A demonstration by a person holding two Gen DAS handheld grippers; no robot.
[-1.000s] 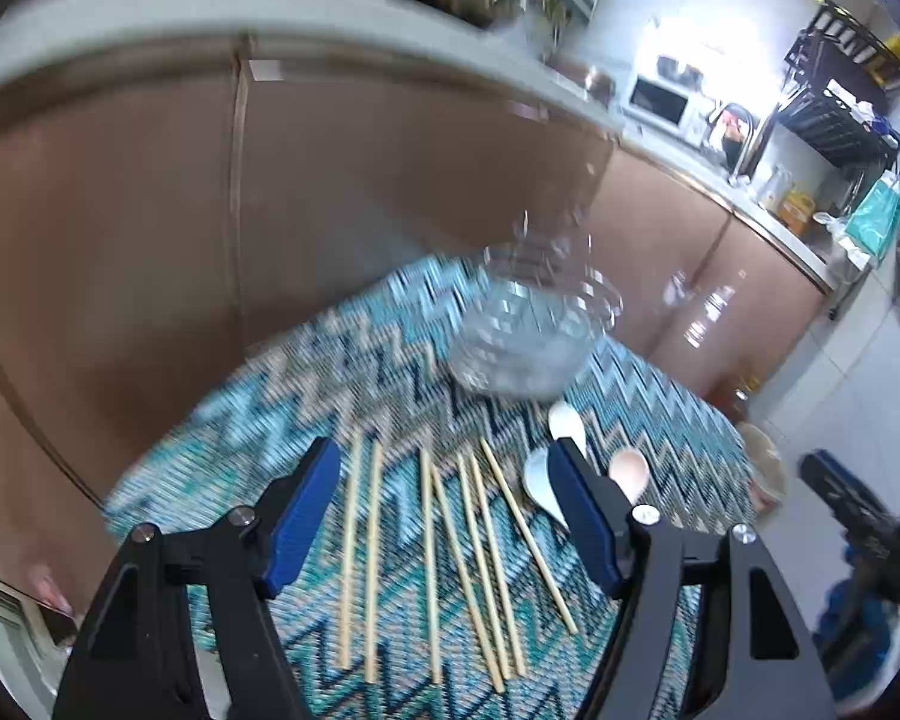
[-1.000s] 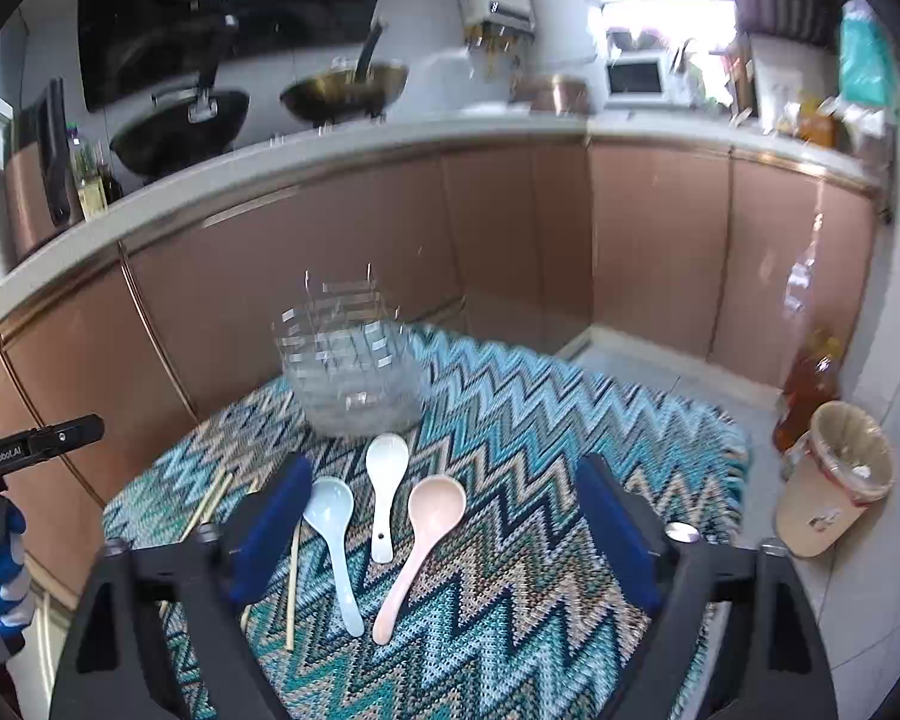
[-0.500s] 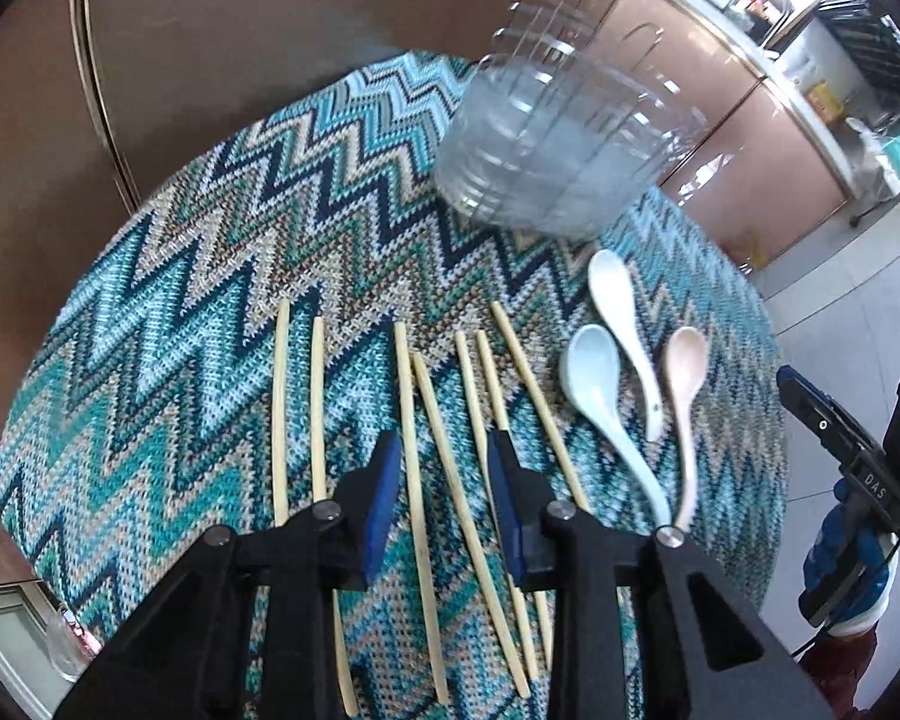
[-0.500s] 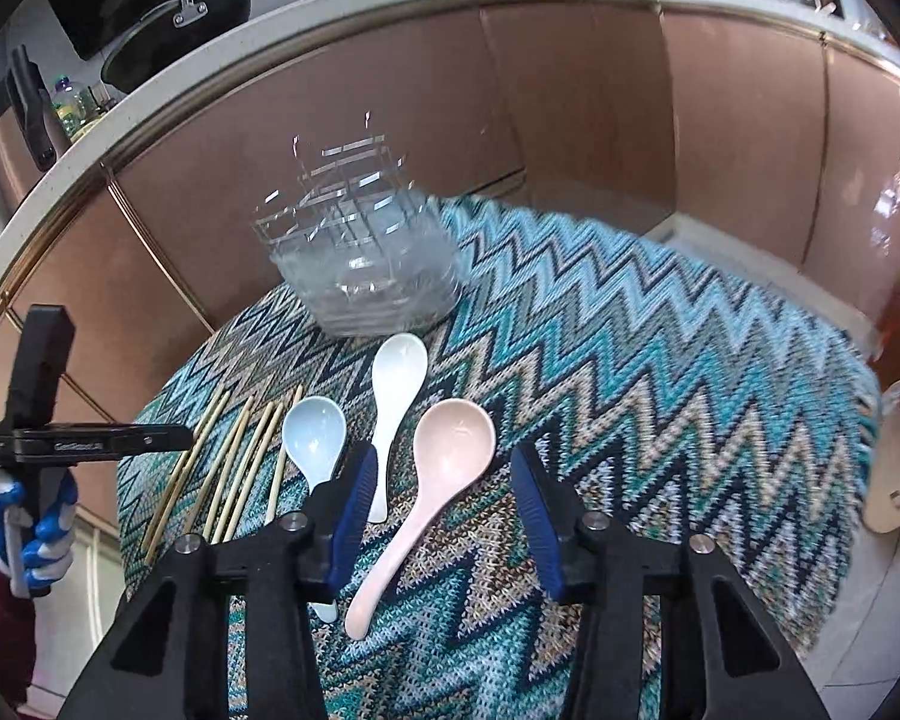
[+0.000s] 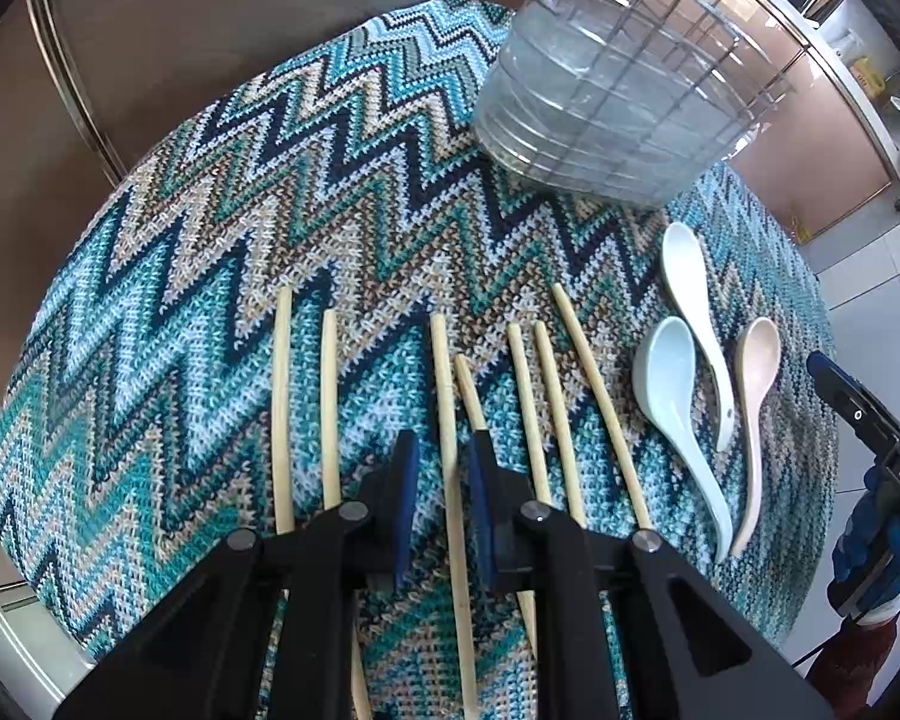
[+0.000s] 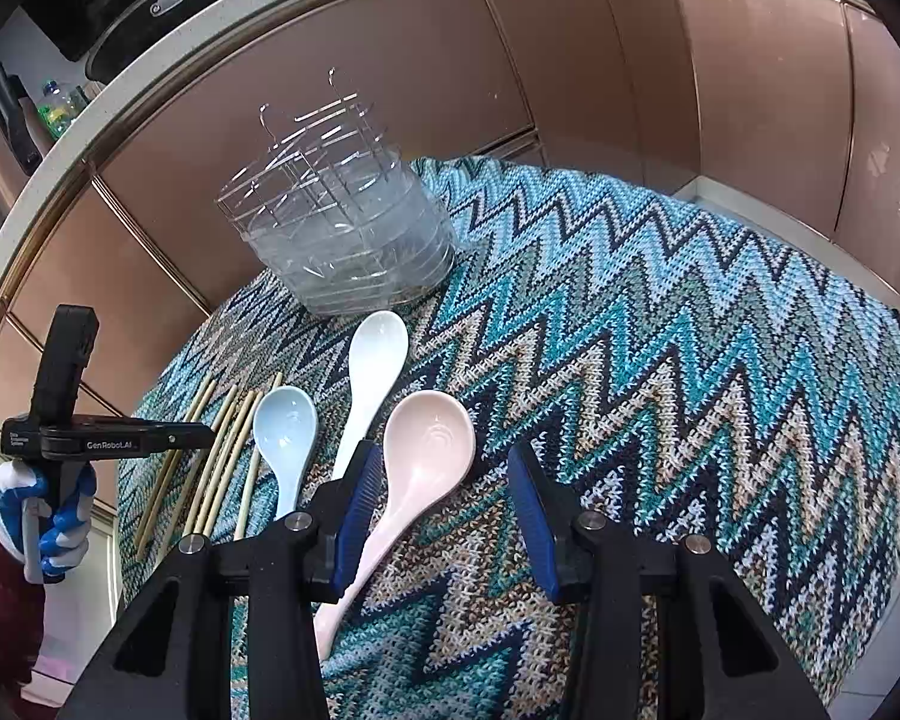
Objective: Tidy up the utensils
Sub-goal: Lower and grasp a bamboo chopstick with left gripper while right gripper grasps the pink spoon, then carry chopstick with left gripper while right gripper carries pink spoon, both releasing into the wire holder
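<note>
Jaws narrowed on a chopstick and a spoon, nothing yet in the holder.

Left gripper [image 5: 444, 510] nearly pressed together astride one chopstick [image 5: 448, 420], grip not certain; right gripper [image 6: 444, 516] spread around the pink spoon [image 6: 417, 468] handle, not touching. Beyond, remaining chopsticks [image 5: 546, 408], blue spoon [image 6: 285, 438] and white spoon [image 6: 369, 378] flat on the zigzag cloth [image 6: 660, 360]; wire holder [image 6: 342, 240] apparently empty at the far edge. Judged barely begun.
</note>
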